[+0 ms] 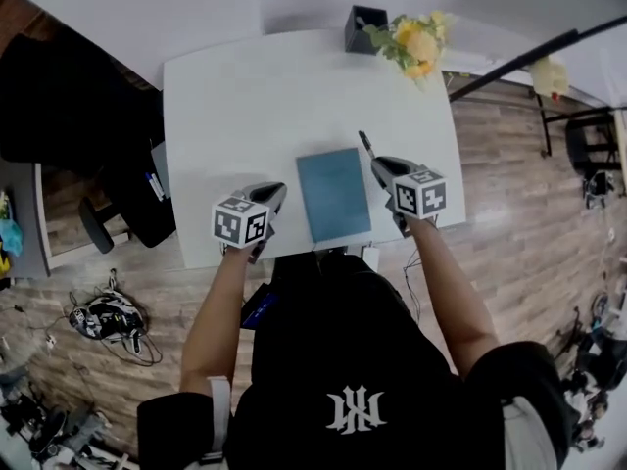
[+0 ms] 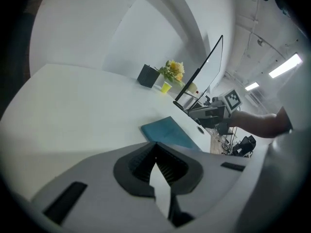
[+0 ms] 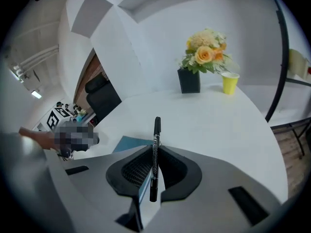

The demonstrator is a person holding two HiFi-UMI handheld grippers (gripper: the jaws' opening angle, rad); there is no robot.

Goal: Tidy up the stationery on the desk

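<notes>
**Pen pinched in right gripper; left gripper empty**

Head view, left to right. Black office chair point(image 1: 137, 204) stands off the left edge of the white desk point(image 1: 255, 96). Left gripper point(image 1: 273, 196) sits low over the desk's near edge. In its own view the pads are pressed together at the tips with nothing between them, only bare desk beyond.

Just right of it lies the teal notebook point(image 1: 334, 194), flat and closed. Its long axis runs near-to-far, and its near end is close to the desk edge. It lies between the two grippers and touches neither, as far as the head view shows.

Right gripper point(image 1: 382, 166) is just right of the notebook, jaws clamped on a black pen point(image 3: 157, 127). The pen's long axis follows the jaw line. One end projects past the jaw tips, pointing away from the person toward the far side of the desk, and the other end hangs back behind the pads. Which end is the cap: cannot tell.

Far edge: black vase point(image 1: 362, 27) with yellow flowers point(image 1: 416, 42). A yellow cup point(image 3: 230, 83) stands just beside the vase
</notes>
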